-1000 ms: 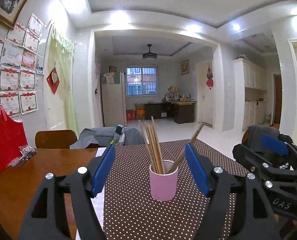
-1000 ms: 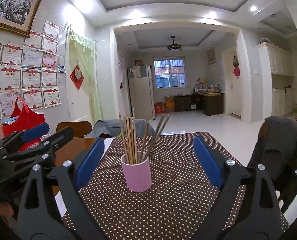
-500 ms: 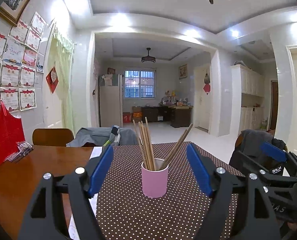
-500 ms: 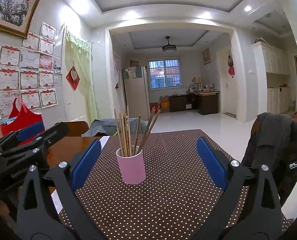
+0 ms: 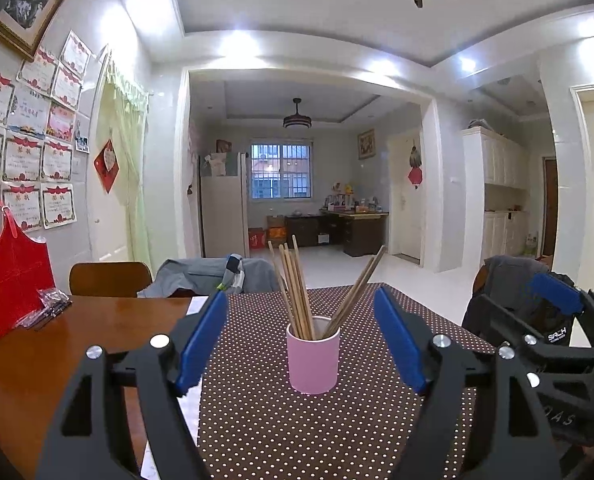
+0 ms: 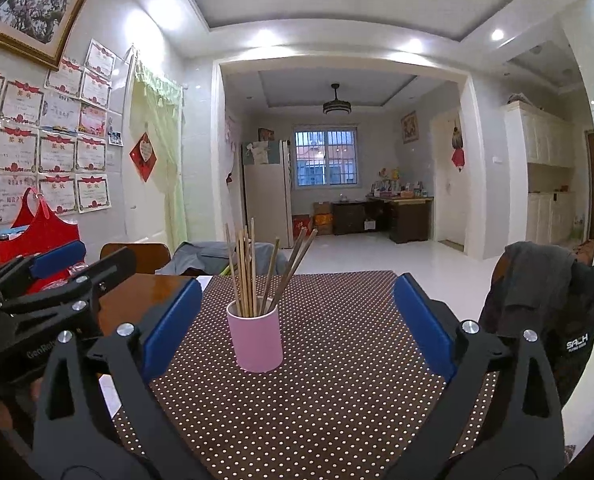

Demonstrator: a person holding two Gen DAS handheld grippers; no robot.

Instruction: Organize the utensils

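A pink cup (image 5: 313, 355) stands upright on the brown dotted tablecloth (image 5: 281, 432) and holds several wooden chopsticks (image 5: 297, 284). My left gripper (image 5: 301, 336) is open and empty, its blue pads either side of the cup but nearer the camera. In the right wrist view the same cup (image 6: 256, 338) with chopsticks (image 6: 253, 268) stands left of centre. My right gripper (image 6: 297, 324) is open and empty, short of the cup. The right gripper also shows at the right of the left wrist view (image 5: 553, 320), and the left gripper at the left of the right wrist view (image 6: 57, 260).
The wooden table (image 5: 41, 368) extends left of the cloth, with a red bag (image 5: 11, 276) and small packets (image 5: 49, 308) on it. Chairs stand at the far side (image 5: 109, 278) and at the right with a dark jacket (image 6: 545, 300).
Both grippers have drawn back and tilted up a little; the cup looks smaller and lower in both views. Both stay open.
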